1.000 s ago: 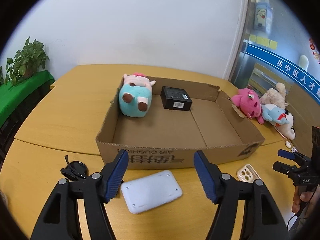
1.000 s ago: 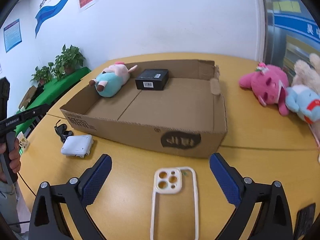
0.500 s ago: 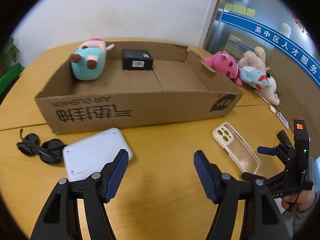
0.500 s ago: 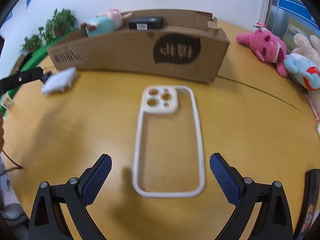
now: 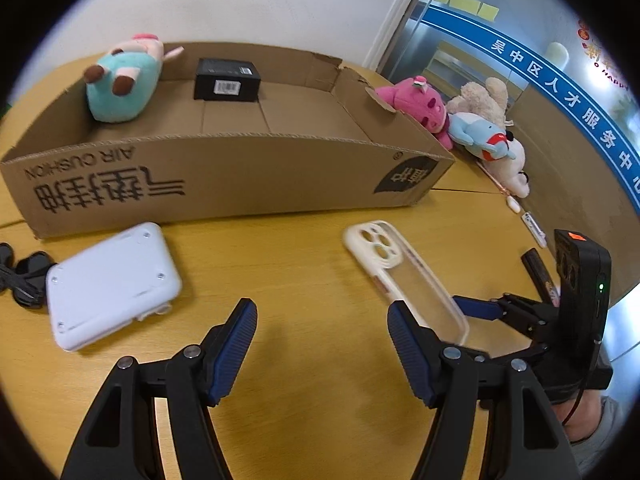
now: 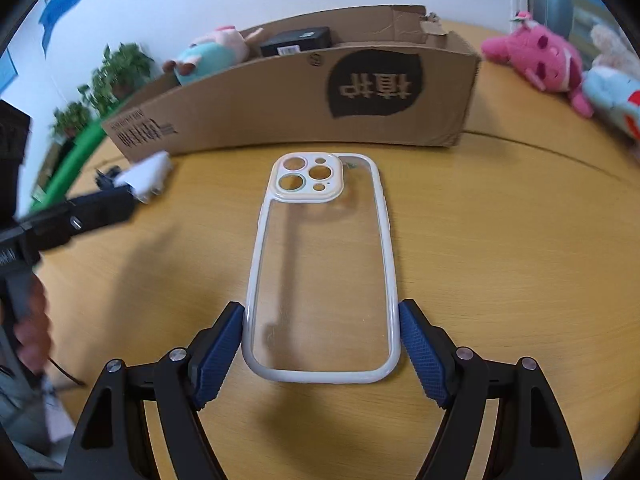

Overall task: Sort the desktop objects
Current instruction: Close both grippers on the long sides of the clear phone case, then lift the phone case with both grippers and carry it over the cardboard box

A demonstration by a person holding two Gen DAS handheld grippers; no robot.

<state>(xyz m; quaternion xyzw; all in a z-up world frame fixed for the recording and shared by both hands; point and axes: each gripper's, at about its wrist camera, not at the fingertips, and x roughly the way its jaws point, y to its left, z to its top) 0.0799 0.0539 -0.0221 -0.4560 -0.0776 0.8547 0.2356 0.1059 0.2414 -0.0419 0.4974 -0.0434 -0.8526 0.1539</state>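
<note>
Two grippers over desk [image 6: 500, 240]. Right gripper [image 6: 320, 344] jaws narrowed, flanking phone case [image 6: 320, 264] lying flat near cardboard box [image 6: 280, 112]. Left gripper [image 5: 322, 344] jaws wide, holding nothing.

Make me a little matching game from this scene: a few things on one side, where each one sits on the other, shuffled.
Things:
1. black box
2. phone case
3. pink plush
4. white device

Places:
A. on the table beyond the carton's right end
B. between the right gripper's fingers
C. inside the carton
D. on the table before the carton, left side

Pairs: 1-C, 2-B, 3-A, 4-D
</note>
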